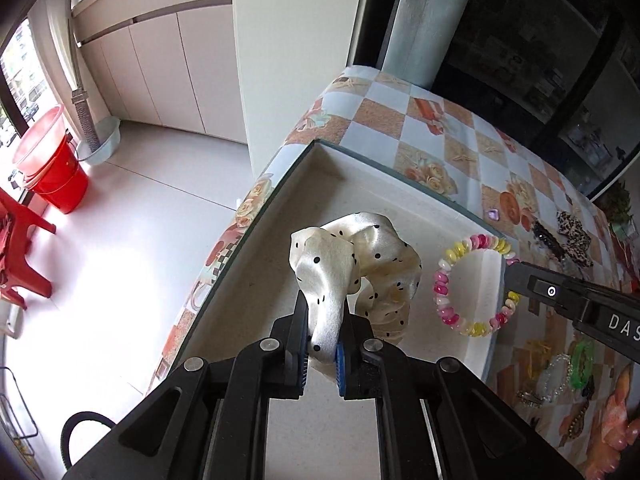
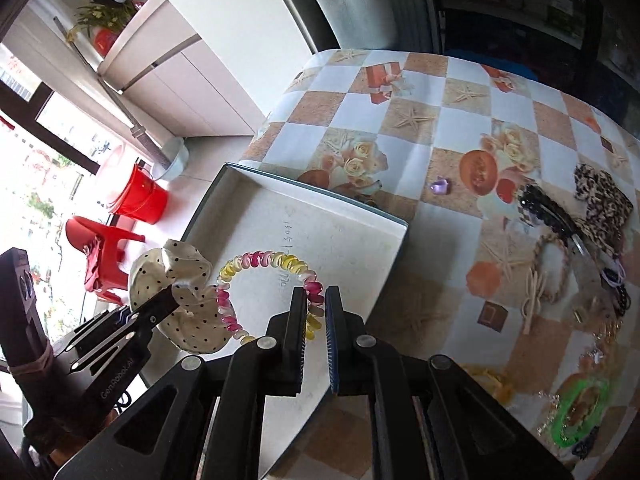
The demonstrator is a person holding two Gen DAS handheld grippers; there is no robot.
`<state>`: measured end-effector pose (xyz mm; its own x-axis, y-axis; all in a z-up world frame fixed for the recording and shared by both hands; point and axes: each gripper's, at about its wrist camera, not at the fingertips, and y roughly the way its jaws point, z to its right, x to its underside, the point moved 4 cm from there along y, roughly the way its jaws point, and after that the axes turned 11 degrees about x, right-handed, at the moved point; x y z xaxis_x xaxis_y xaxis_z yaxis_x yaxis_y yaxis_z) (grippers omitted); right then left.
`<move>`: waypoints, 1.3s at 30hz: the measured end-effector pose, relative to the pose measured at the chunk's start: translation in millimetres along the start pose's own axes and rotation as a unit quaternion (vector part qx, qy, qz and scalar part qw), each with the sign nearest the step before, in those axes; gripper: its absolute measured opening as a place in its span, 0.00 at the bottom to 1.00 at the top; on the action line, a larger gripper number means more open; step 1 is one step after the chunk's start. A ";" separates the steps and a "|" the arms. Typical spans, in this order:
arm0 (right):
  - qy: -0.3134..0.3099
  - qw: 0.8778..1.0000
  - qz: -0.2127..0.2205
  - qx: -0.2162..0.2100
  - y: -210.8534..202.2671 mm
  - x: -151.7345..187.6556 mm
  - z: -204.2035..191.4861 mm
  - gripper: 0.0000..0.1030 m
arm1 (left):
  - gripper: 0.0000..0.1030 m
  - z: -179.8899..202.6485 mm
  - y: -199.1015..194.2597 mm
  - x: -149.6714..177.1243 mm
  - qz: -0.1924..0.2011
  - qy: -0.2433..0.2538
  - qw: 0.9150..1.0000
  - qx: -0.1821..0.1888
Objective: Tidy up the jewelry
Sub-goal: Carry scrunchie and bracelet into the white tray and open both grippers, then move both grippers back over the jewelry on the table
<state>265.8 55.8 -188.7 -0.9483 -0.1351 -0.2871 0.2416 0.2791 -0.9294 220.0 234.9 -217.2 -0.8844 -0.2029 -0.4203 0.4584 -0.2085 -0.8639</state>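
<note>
On the checkered tablecloth (image 2: 460, 128), tray (image 2: 352, 240): left jaws clench scrunchie (image 1: 340, 280), right jaws grip coil bracelet (image 2: 276, 264).

In the tray (image 2: 372, 236), the scrunchie (image 2: 180, 300) lies left of the coil bracelet (image 2: 272, 260).

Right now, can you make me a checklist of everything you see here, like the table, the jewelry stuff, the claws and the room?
Surface: table with checkered tablecloth; shallow white tray at its corner.
Job's things: polka-dot scrunchie and pink-yellow coil bracelet over the tray.
Clutter: leopard scrunchie, black hair clip, purple ring, green bracelet on the cloth.
Grippers: left claw shut on the polka-dot scrunchie; right claw closed around the coil bracelet.
Cables: black cable low beside the table.
Surroundings: red bucket, red stool, white cabinets.
</note>
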 end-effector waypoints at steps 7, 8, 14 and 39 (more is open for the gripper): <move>-0.001 1.000 -0.019 0.015 42.3 -11.8 -8.6 0.09 | 0.13 -9.5 24.8 3.0 -0.017 -0.008 1.000 -0.017; -0.002 1.000 -0.022 0.018 46.8 -11.8 -9.3 0.09 | 0.13 -10.6 25.5 2.6 -0.016 -0.007 1.000 -0.021; -0.007 0.998 -0.040 0.039 67.1 -7.7 -6.3 0.09 | 0.14 -11.6 35.1 4.0 -0.028 0.000 0.999 -0.040; 0.057 0.998 0.000 0.004 -3.3 -6.3 29.1 0.80 | 1.00 12.7 7.5 5.6 -0.016 0.038 0.995 -0.088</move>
<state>277.0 28.1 -190.5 -0.9653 -0.0263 -0.2597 0.2431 0.2714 -0.9312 219.6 220.0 -222.6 -0.9052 -0.1238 -0.4066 0.4141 -0.0405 -0.9093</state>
